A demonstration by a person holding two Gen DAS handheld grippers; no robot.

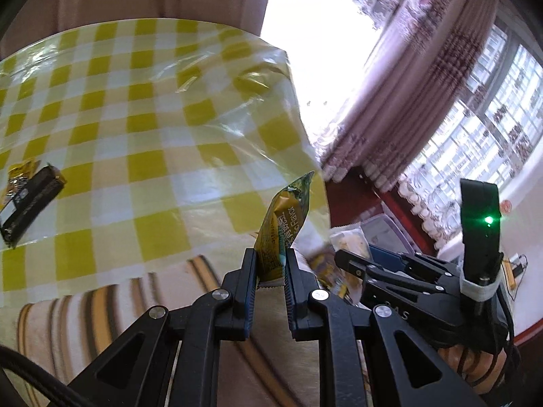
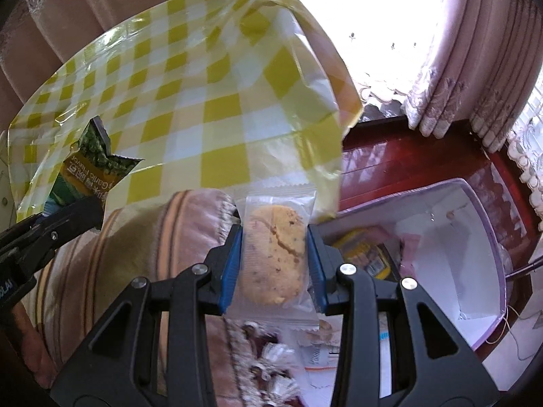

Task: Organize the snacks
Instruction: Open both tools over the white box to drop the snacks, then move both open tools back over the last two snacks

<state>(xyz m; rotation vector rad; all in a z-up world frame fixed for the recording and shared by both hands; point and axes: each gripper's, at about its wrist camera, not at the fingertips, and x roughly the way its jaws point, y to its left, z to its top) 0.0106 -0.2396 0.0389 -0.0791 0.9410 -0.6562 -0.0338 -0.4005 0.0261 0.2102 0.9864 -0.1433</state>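
My left gripper [image 1: 269, 266] is shut on a yellow-green pea snack packet [image 1: 283, 227] and holds it upright off the table's near right corner. The packet also shows in the right wrist view [image 2: 90, 173], at the left. My right gripper [image 2: 275, 254] is shut on a clear-wrapped round cookie [image 2: 275, 254], held over a lilac-rimmed storage box [image 2: 488, 237] that holds several snacks. The right gripper also shows in the left wrist view [image 1: 342, 259], low at the right.
A yellow-and-white checked plastic cloth covers the table [image 1: 142, 129]. A dark wrapped bar [image 1: 29, 203] and a gold packet [image 1: 20, 173] lie at its left edge. A striped cushion [image 2: 142, 237] sits below. Curtains [image 1: 424, 84] and a window lie to the right.
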